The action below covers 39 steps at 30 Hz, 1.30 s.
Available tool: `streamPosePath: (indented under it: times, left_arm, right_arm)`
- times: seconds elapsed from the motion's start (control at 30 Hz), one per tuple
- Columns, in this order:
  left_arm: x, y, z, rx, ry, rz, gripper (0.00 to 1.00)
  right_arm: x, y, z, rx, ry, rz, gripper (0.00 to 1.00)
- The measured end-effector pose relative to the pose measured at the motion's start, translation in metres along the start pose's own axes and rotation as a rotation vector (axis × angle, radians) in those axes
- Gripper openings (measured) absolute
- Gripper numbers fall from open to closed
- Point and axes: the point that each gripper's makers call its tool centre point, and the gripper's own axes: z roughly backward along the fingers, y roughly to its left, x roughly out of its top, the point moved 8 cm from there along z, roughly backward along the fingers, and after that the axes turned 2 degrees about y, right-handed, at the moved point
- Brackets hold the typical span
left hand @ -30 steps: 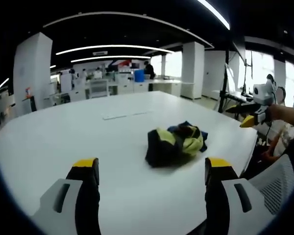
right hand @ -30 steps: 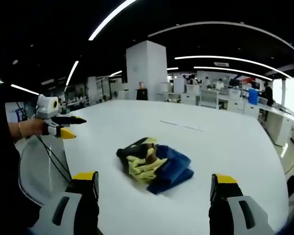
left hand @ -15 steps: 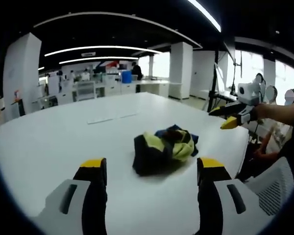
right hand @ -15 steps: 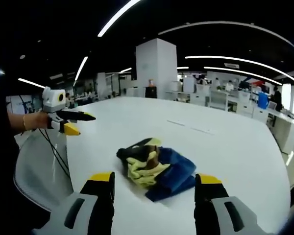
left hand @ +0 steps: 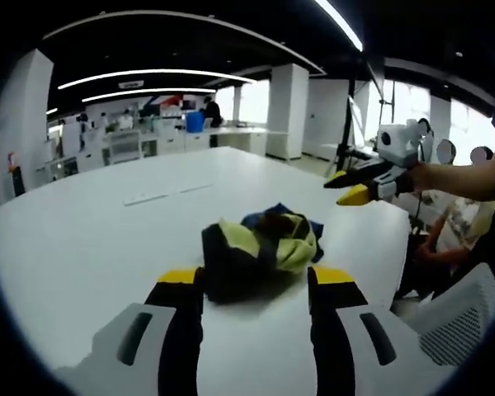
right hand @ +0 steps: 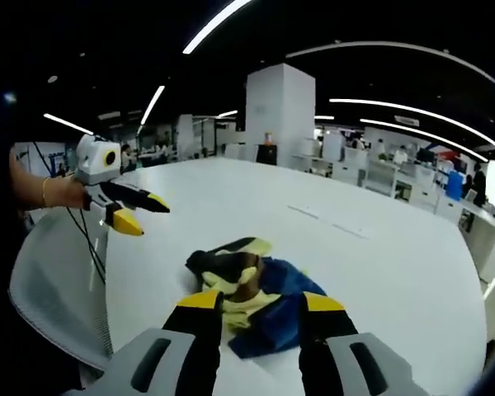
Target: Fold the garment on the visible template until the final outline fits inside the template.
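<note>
A crumpled garment [left hand: 260, 246] in black, yellow-green and blue lies bunched on the white table [left hand: 82, 239], near its edge. My left gripper [left hand: 254, 279] is open, its yellow-tipped jaws low over the table just short of the heap. My right gripper [right hand: 262, 302] is open too, coming from the opposite side, with the garment [right hand: 241, 272] just beyond its tips. A hand holds the right gripper [left hand: 356, 186] at the right of the left gripper view. The left gripper [right hand: 132, 211] is at the left of the right gripper view. Both are above the table edge.
Two thin pale strips [left hand: 161, 194] lie on the table beyond the garment, also strips [right hand: 330, 221]. A white mesh chair [right hand: 54, 280] stands by the table edge, chair [left hand: 466, 309]. A person sits beyond the table edge [left hand: 450, 235]. Office desks and pillars stand far behind.
Both grippers' jaws have narrowed from wide apart to a smaller gap. Both cameras have moved closer to the garment, which has not changed shape.
</note>
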Motion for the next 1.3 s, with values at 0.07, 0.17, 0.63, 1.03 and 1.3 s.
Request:
streamPosePath:
  times: [0.07, 0.17, 0.63, 1.03, 1.3]
  left_arm:
    - [-0.001, -0.001, -0.005, -0.009, 0.006, 0.003, 0.44]
    - [-0.003, -0.001, -0.011, -0.019, 0.007, 0.016, 0.39]
    - [-0.005, -0.006, -0.045, -0.069, 0.051, 0.001, 0.25]
    - [-0.011, -0.005, -0.065, -0.09, 0.101, 0.021, 0.17]
    - [-0.016, -0.008, -0.078, -0.094, 0.127, 0.03, 0.11]
  right_arm:
    - [0.0, -0.002, -0.005, 0.009, 0.007, 0.003, 0.28]
    - [0.0, -0.005, -0.01, 0.013, 0.012, 0.017, 0.23]
    - [-0.001, -0.017, -0.042, 0.069, 0.037, 0.045, 0.09]
    - [-0.008, -0.016, -0.064, 0.116, 0.088, 0.098, 0.02]
    - [-0.013, -0.018, -0.07, 0.101, 0.129, 0.139, 0.0]
